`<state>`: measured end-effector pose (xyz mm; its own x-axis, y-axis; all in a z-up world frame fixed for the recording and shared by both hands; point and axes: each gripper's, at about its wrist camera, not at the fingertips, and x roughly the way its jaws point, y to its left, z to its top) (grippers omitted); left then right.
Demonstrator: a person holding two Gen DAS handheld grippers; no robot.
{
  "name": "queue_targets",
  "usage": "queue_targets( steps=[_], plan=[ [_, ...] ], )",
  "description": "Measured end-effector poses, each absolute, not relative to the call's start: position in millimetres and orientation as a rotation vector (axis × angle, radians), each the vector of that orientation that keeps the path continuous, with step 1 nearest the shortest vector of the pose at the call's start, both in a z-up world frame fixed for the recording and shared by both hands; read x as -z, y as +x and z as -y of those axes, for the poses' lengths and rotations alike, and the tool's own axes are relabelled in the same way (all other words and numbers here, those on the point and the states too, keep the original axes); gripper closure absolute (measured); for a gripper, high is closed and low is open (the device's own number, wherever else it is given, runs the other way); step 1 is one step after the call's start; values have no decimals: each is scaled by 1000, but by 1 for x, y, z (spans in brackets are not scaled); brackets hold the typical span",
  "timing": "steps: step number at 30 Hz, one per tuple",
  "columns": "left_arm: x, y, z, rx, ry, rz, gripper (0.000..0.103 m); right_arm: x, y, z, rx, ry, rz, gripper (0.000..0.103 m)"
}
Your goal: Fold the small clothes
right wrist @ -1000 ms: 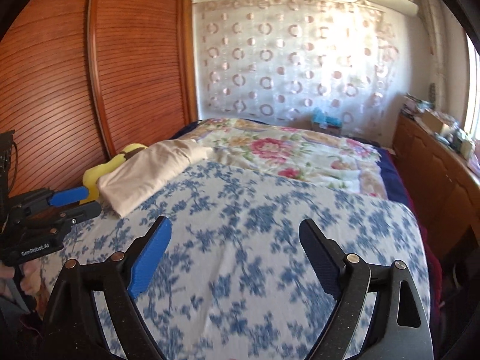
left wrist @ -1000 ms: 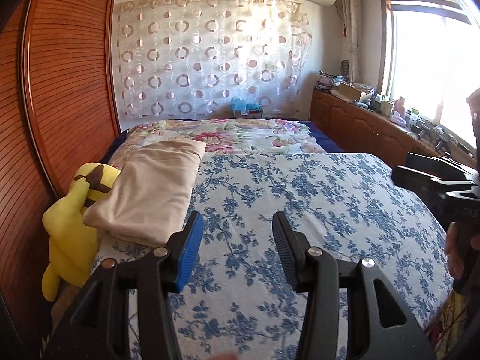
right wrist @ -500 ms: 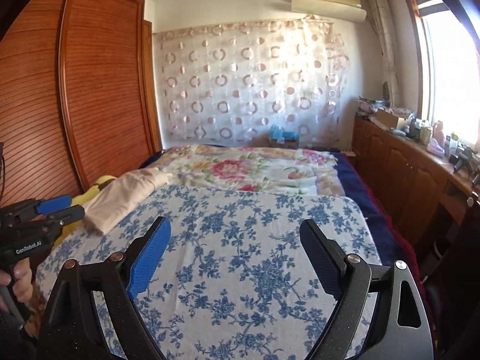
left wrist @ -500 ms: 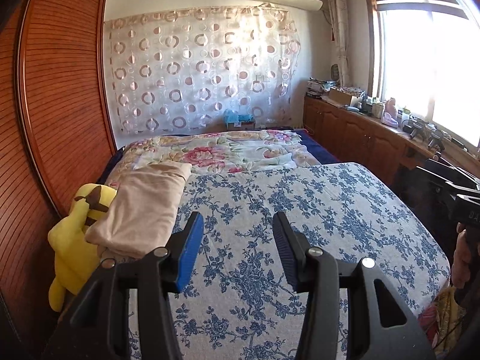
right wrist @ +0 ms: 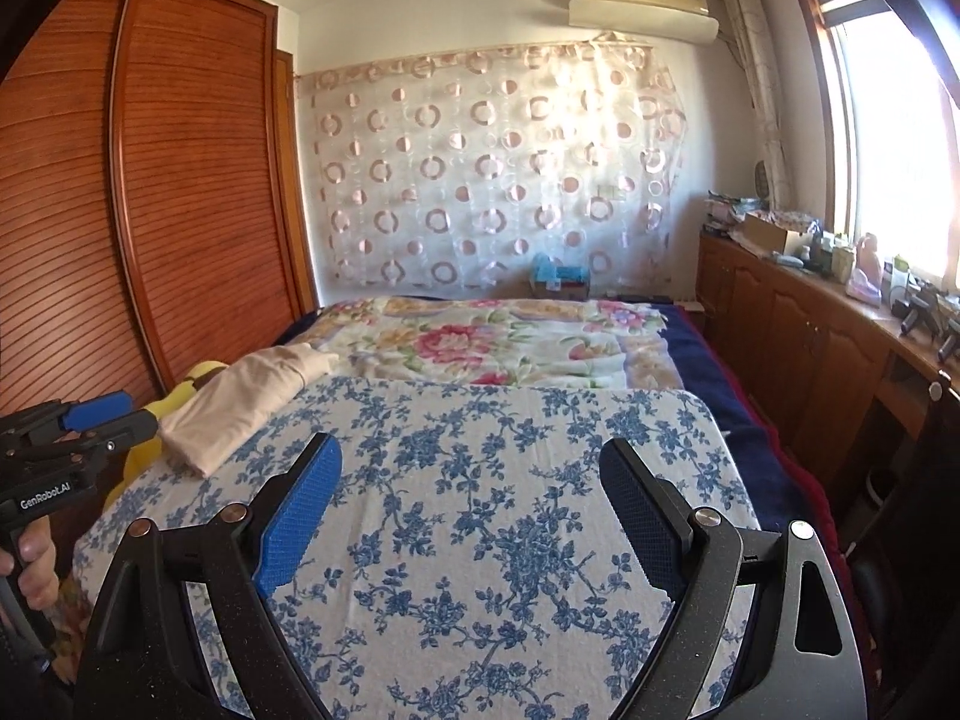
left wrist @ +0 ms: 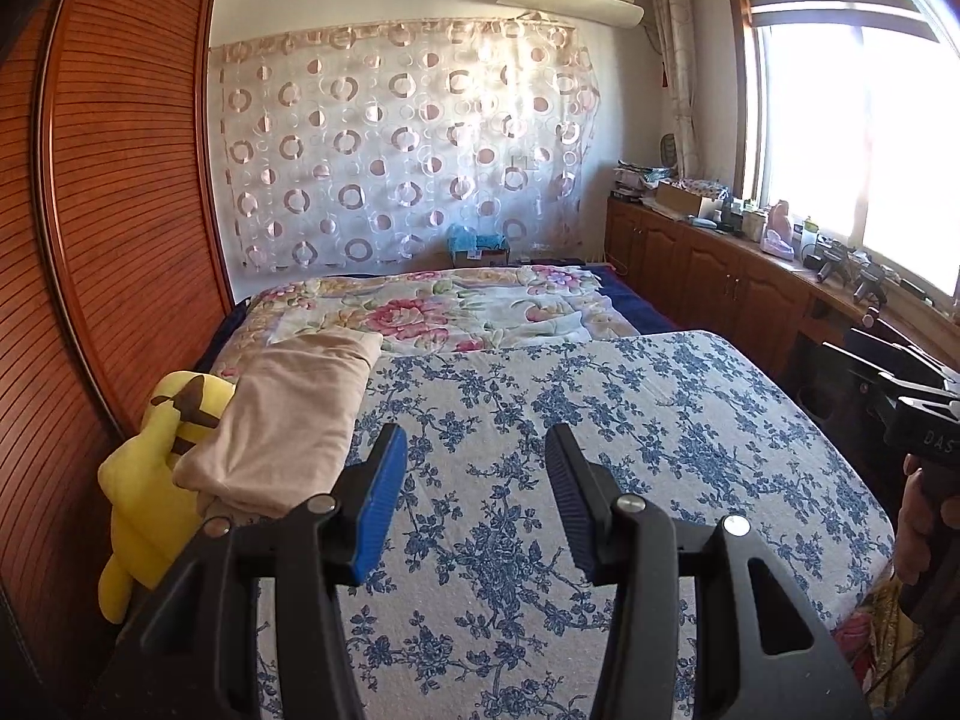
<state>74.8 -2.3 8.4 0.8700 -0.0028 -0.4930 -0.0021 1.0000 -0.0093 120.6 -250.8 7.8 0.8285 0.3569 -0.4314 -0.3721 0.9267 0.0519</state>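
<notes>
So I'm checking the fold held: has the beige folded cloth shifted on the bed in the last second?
No. The beige folded cloth lies against the yellow plush toy at the bed's wardrobe-side edge, as before; only the cameras rose.

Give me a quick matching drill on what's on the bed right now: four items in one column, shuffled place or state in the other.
Items:
1. beige folded garment
2. yellow plush toy
3. left gripper
4. pink floral blanket

Descriptions:
A. wedged between bed and wardrobe
B. open, holding nothing
C. spread across the far end of the bed
D. lying at the bed's wardrobe-side edge

Pairs: 1-D, 2-A, 3-B, 4-C
</notes>
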Motion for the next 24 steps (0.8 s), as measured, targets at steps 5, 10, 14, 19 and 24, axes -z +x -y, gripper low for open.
queue_targets(
  steps=[5,10,14,19,24],
  plan=[
    [-10,73,5,-3,-10,-511,55,-8,118,252,-386,-35,-449,14],
    [-11,72,6,-5,-12,-509,55,-7,118,254,-382,-32,-450,14],
    [-11,72,5,-4,-11,-507,55,-7,118,255,-382,-30,-449,14],
    [-11,71,5,-4,-13,-507,55,-6,118,255,-382,-31,-449,14],
    [-11,72,5,-3,-12,-507,55,-6,118,255,-382,-31,-450,14]
  ],
)
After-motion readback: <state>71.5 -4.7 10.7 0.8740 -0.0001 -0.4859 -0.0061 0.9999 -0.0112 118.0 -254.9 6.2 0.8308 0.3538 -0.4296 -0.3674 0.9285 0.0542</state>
